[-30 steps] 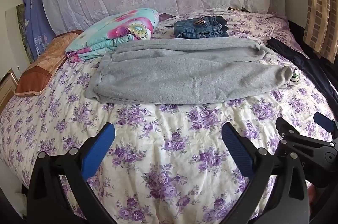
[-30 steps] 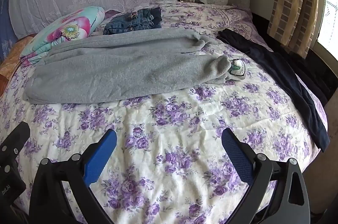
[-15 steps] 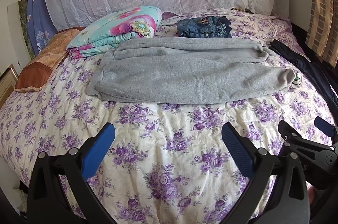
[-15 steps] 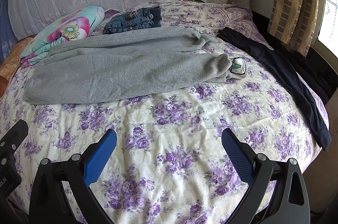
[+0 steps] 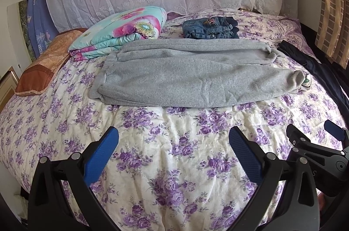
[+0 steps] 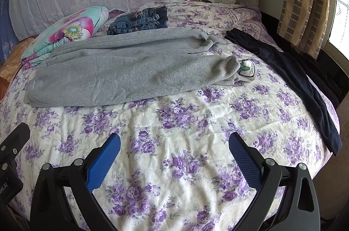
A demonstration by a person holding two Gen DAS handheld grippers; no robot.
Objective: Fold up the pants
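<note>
Grey fleece pants [image 5: 192, 74] lie folded lengthwise across the purple-flowered quilt [image 5: 174, 143], well ahead of your left gripper [image 5: 173, 151] and right gripper [image 6: 174, 154]. Both are spread wide and hold nothing; bare quilt lies between them and the pants' near edge.

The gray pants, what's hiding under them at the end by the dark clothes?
A white tag with green print pokes out from under the gray pants. The flowery bedspread lies beneath. Anything else under them is covered.

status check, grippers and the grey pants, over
Left gripper and right gripper both open, empty, short of the pants. Grey pants lengthwise-folded flat on bedspread. Nothing between; folded jeans behind them.
</note>
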